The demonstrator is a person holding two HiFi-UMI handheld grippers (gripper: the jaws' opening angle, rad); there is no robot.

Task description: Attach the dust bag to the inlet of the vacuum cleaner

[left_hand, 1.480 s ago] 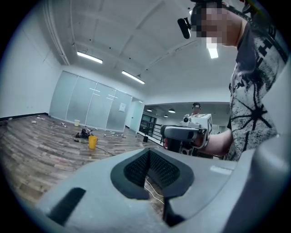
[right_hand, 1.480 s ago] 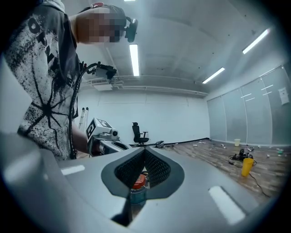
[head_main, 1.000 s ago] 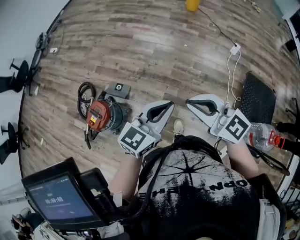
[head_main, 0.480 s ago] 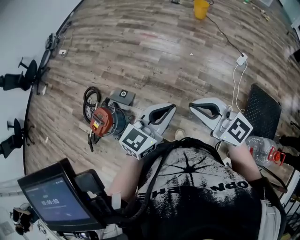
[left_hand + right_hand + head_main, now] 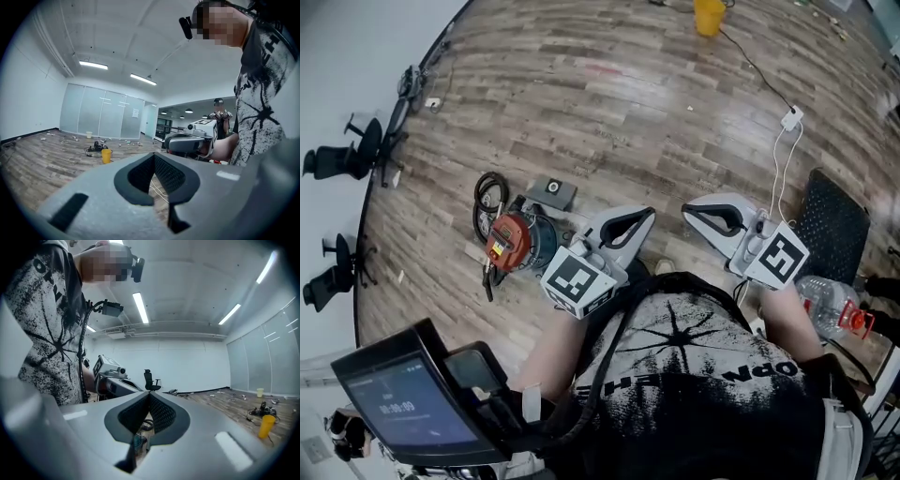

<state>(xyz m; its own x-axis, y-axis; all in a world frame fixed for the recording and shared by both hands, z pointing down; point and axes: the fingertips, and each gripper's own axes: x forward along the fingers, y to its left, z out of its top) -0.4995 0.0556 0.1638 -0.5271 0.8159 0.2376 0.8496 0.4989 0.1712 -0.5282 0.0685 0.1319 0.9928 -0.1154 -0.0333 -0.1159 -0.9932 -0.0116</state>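
The vacuum cleaner [image 5: 511, 242] sat on the plank floor [image 5: 609, 94], a small round canister with a red-orange top and a dark blue-green drum. A black hose [image 5: 490, 192] was coiled in loops against its far side. Just beyond the vacuum cleaner, toward the person's right, lay a flat grey square piece [image 5: 551, 193] with a round ring at its middle. The floor was grey-brown wood grain in long boards.

The left gripper [image 5: 645, 213], smooth grey plastic with a marker cube behind it, was held above the floor just to the right of the vacuum cleaner and pointed away from the person. Its fingers [image 5: 164, 171], lined with black ribbed pads, met at the tips and gripped nothing. The right gripper [image 5: 688, 210] was farther right of the vacuum cleaner, beside the left one, with their tips near each other but apart. Its fingers [image 5: 159, 411] were likewise pressed together and empty.

Far beyond the vacuum cleaner stood a yellow bucket [image 5: 710, 16]. A white cable [image 5: 780, 155] trailed across the boards well to its right.
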